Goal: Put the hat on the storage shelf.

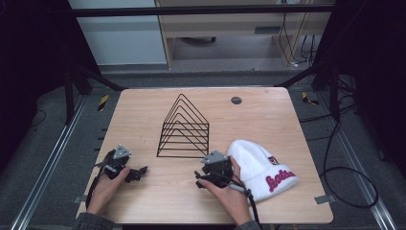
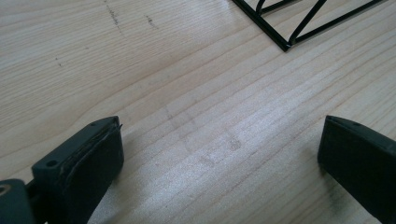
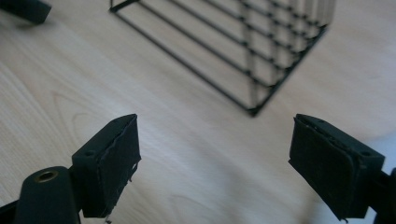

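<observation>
A black wire rack (image 1: 183, 129) with pointed arches stands on the middle of the wooden table (image 1: 143, 110). A white knit hat (image 1: 261, 167) with red lettering lies at the front right. My left gripper (image 1: 136, 172) rests low at the front left, held by a hand, jaws open over bare wood (image 2: 219, 154). A corner of the rack (image 2: 287, 44) lies ahead of it. My right gripper (image 1: 207, 170) sits just left of the hat, touching or almost touching it. Its jaws are open and empty (image 3: 215, 158), facing the rack (image 3: 243, 60).
A small round grey cap (image 1: 236, 100) is set into the tabletop at the back right. Cables (image 1: 344, 177) lie on the floor to the right of the table. Dark frame struts (image 1: 95, 79) stand behind the table's far corners.
</observation>
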A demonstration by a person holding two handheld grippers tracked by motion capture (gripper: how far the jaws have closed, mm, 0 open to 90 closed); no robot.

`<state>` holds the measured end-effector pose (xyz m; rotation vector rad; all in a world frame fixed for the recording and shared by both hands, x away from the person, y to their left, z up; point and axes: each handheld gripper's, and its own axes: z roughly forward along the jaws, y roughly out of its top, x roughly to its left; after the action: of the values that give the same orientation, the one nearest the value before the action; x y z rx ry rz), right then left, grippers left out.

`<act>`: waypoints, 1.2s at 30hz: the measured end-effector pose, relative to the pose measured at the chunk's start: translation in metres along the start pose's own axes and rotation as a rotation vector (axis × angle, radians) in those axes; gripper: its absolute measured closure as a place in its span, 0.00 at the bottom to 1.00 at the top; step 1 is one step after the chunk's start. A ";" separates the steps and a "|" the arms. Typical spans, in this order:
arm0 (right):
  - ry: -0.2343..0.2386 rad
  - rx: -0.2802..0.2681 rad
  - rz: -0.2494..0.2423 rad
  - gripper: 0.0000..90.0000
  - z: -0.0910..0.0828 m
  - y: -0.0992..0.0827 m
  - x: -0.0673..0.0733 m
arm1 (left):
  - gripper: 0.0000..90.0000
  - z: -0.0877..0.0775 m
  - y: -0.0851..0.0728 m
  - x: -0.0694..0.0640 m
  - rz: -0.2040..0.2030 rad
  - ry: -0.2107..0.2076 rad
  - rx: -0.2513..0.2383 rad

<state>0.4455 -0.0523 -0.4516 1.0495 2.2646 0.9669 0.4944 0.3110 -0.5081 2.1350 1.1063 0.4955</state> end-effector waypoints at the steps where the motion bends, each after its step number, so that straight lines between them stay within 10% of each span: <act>1: -0.010 -0.004 -0.009 0.18 -0.007 0.003 -0.008 | 0.00 0.000 0.000 0.000 -0.001 0.000 0.000; 9: -0.054 0.086 -0.046 0.26 -0.021 0.021 -0.066 | 0.00 0.000 0.000 0.000 0.000 0.000 0.000; 19: -0.065 0.212 -0.025 0.28 0.011 0.033 -0.125 | 0.00 0.000 0.000 0.000 0.000 0.000 0.000; 36: -0.018 0.373 0.075 0.37 0.053 0.009 -0.159 | 0.00 0.000 0.000 0.000 0.000 0.000 0.000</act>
<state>0.5795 -0.1522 -0.4613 1.2968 2.4636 0.5685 0.4944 0.3110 -0.5081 2.1351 1.1060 0.4959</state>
